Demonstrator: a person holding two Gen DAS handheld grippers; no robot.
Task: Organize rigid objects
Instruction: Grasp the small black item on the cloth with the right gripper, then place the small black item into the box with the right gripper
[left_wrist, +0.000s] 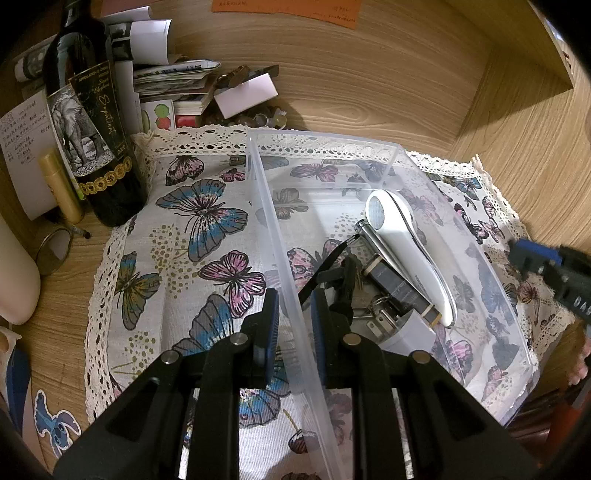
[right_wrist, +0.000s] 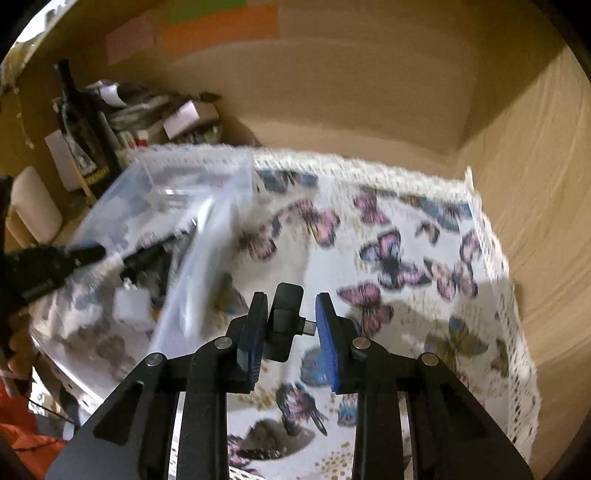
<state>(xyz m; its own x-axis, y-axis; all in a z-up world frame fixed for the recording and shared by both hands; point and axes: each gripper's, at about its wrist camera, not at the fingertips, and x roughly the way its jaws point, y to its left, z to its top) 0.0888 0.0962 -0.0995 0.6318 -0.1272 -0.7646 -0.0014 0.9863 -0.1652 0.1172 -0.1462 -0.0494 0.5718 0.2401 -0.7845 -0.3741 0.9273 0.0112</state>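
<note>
A clear plastic bin (left_wrist: 399, 151) stands on a butterfly cloth (left_wrist: 192, 221). Inside lie a white handheld device (left_wrist: 410, 251), a dark USB stick (left_wrist: 399, 288), a white charger block (left_wrist: 410, 332) and a black strap. My left gripper (left_wrist: 293, 314) is shut on the bin's left wall, one finger inside and one outside. My right gripper (right_wrist: 291, 314) is shut on a small black adapter (right_wrist: 282, 321) with a metal plug, held above the cloth (right_wrist: 369, 229) right of the bin (right_wrist: 177, 206). The right gripper also shows at the right edge of the left wrist view (left_wrist: 546, 266).
A dark wine bottle (left_wrist: 92, 122), a gold tube (left_wrist: 61, 188), papers and small boxes (left_wrist: 184, 85) crowd the back left. Wooden walls (left_wrist: 517, 140) close the back and right. A white cylinder (left_wrist: 14, 280) stands at the left. The right wrist view is motion-blurred.
</note>
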